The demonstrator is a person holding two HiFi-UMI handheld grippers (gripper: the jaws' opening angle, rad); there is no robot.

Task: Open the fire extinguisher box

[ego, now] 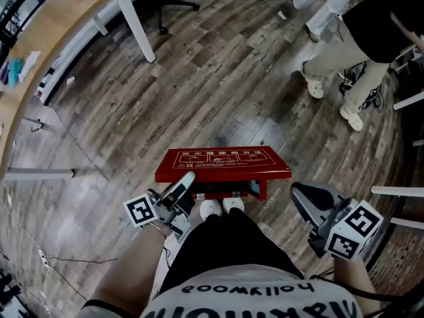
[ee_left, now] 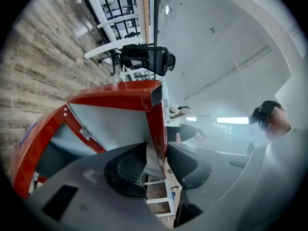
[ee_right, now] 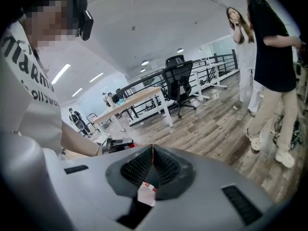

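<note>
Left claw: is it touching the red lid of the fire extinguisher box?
Touching. In the left gripper view the edge of the red lid runs down between the two pads of the left claw, and both press on it.

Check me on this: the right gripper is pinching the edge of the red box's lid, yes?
No, it is the left gripper that pinches the edge of the red lid, as the left gripper view shows. The right gripper is shut on nothing.

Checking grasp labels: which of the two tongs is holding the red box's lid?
The left tongs: the edge of the red lid sits clamped between their pads. The right tongs are shut on nothing, clear of it.
</note>
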